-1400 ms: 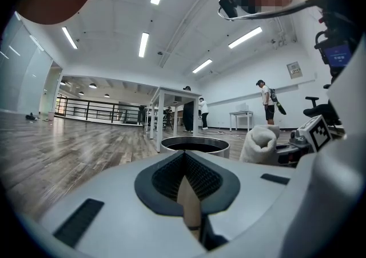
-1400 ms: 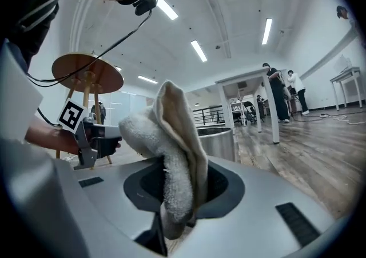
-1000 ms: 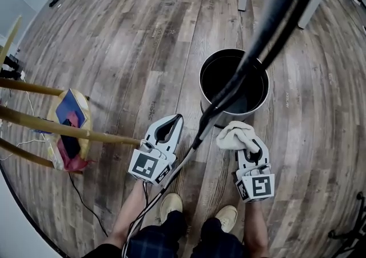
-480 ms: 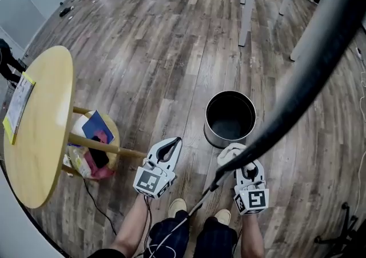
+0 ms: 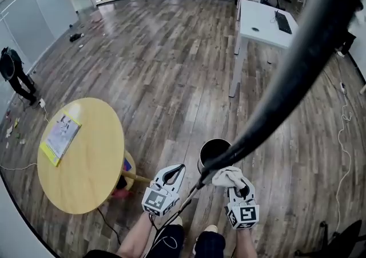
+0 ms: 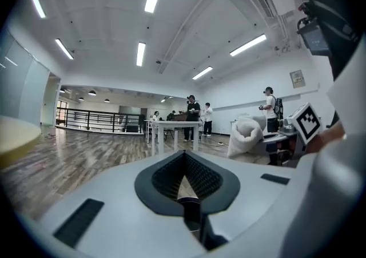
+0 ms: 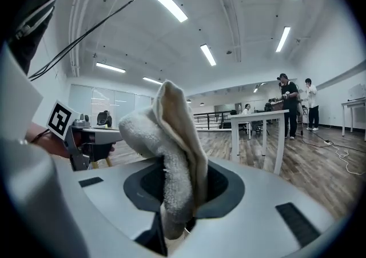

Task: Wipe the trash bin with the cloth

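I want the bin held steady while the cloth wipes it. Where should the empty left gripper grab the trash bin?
Take the trash bin by its rim, near left side, coming from above, one jaw inside, one outside. It stands upright, mouth open, and its round wall likely gives no pinch. The left gripper is shut, so open it first.

The left gripper (image 5: 178, 169) and the right gripper (image 5: 243, 187) are held low before the body, side by side and apart, on bare forearms (image 5: 136, 235) reaching forward. The left jaws are pressed together with nothing between them. The right jaws are clamped on a cloth (image 5: 227, 177).
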### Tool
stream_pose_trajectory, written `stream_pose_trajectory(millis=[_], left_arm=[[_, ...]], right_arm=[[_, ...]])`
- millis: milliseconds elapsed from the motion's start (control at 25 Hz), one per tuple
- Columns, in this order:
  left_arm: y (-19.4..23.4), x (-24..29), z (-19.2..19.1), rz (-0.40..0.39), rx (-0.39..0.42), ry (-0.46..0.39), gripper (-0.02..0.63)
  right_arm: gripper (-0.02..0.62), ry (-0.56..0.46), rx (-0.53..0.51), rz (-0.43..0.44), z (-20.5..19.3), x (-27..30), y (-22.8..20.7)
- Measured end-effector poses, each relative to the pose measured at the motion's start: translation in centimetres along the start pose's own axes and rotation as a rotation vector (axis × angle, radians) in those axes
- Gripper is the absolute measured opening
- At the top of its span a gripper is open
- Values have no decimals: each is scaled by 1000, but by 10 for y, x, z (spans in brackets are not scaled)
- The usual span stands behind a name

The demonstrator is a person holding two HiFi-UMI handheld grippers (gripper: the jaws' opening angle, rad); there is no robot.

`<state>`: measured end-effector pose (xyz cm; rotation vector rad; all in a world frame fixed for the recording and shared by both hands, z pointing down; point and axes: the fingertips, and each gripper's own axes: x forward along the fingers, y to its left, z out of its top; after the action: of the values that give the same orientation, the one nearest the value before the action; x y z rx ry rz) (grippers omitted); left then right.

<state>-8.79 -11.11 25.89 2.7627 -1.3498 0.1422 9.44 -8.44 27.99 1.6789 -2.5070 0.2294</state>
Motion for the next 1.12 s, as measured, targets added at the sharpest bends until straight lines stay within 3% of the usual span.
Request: stream_pose_trajectory(millis=[160,560,960,1120], left_arm=[[-5,-20,63,-22,25,13,-3],[-25,-36,206,-56,-18,17,-3],[-46,-72,281,-52,-1,6,-3],[-52,-84,292,-47,-7,3,-3]], right_arm=[[97,23,16,9,60,-27,13],[97,37,46,38,197,-62,38],[97,33,64,58,263,-107,63],[97,8,76,41,278,-125,67]])
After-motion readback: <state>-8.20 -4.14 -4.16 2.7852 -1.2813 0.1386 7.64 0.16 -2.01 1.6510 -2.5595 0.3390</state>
